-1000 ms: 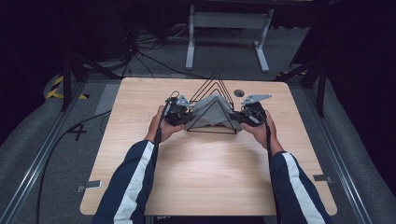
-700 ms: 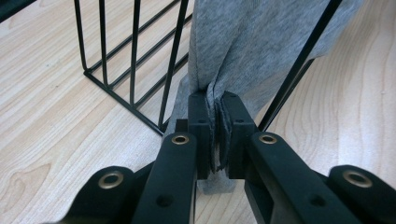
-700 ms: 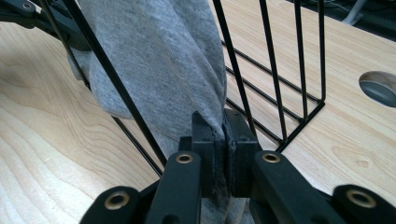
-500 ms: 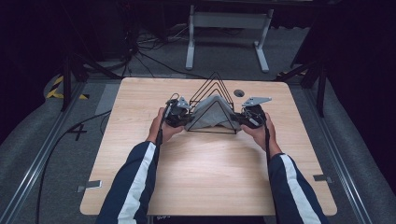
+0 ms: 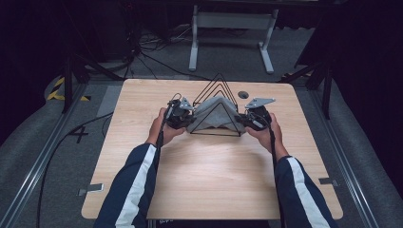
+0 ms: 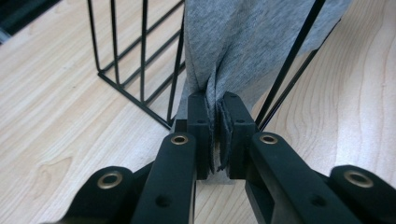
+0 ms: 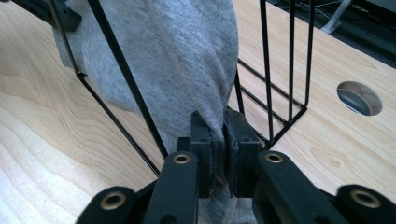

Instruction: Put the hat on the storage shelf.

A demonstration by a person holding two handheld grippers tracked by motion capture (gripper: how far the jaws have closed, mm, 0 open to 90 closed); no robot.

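While the grey cloth hangs draped over the black wire rack on the desk, each hand-held gripper, left and right, pinches one end; pull both ends evenly, so the rack stays put.

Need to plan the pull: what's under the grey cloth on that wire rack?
The grey cloth drapes over the black wire rack, whose triangular bars show at both ends. Left gripper and right gripper pinch its ends. Anything inside beneath the cloth is hidden.
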